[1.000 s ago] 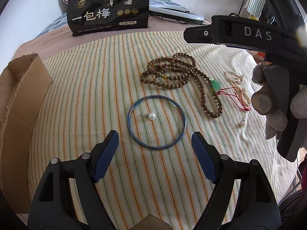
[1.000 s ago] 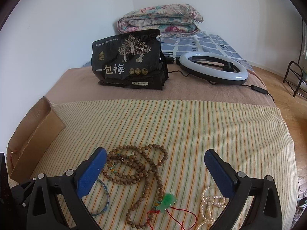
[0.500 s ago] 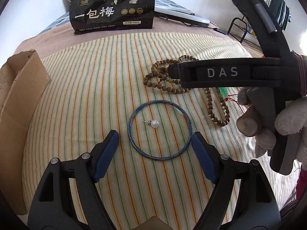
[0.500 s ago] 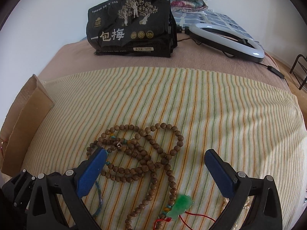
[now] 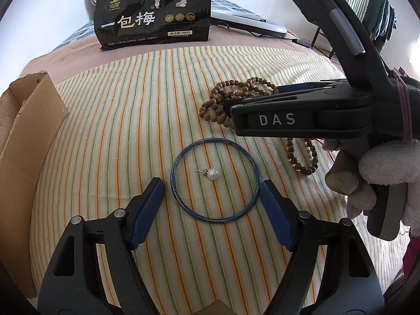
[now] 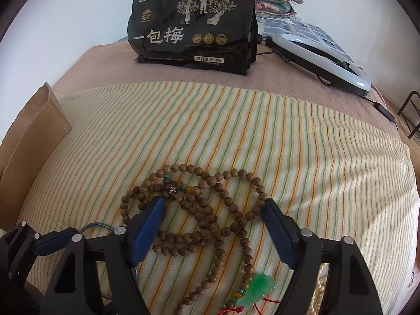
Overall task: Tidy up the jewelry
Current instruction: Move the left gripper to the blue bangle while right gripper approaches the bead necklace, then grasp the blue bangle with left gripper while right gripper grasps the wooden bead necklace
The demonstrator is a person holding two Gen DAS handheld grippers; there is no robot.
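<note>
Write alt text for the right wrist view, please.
The right gripper, jaws closing, frames a coiled wooden bead necklace on a striped cloth without gripping it. A green pendant lies near the bottom edge; a black bag stands behind.

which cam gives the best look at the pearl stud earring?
Left wrist view. The pearl stud earring lies fully in sight there, inside the blue bangle on the striped cloth, its post pointing left. The right wrist view does not show the earring at all, only a sliver of the bangle at the lower left.
</note>
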